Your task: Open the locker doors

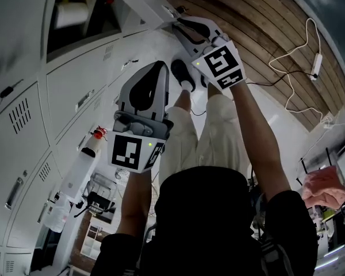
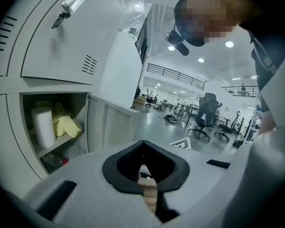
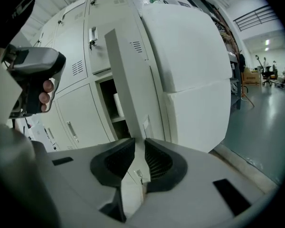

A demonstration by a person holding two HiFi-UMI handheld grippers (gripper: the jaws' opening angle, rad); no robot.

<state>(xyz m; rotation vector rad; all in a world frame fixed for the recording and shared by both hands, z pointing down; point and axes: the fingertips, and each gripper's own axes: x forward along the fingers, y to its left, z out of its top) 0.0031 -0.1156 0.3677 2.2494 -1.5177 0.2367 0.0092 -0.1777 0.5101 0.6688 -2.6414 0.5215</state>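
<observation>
Fingers of the right gripper (image 3: 138,148) pinch the open locker door (image 3: 126,89) by its edge; the left gripper (image 2: 143,148) has its fingers together, empty. Closed doors (image 3: 83,115) to their left await opening.

I see a white roll (image 2: 42,127) just beside yellow sheets (image 2: 66,125), black office chairs (image 2: 205,114) well beyond them, and a white cable (image 1: 316,62) lying across wooden planks (image 1: 259,16).

locker bay (image 2: 79,112) open | paper roll (image 2: 42,127), yellow items (image 2: 67,125) crowd shelf (image 2: 69,140) | door (image 3: 126,80) stands aside
</observation>
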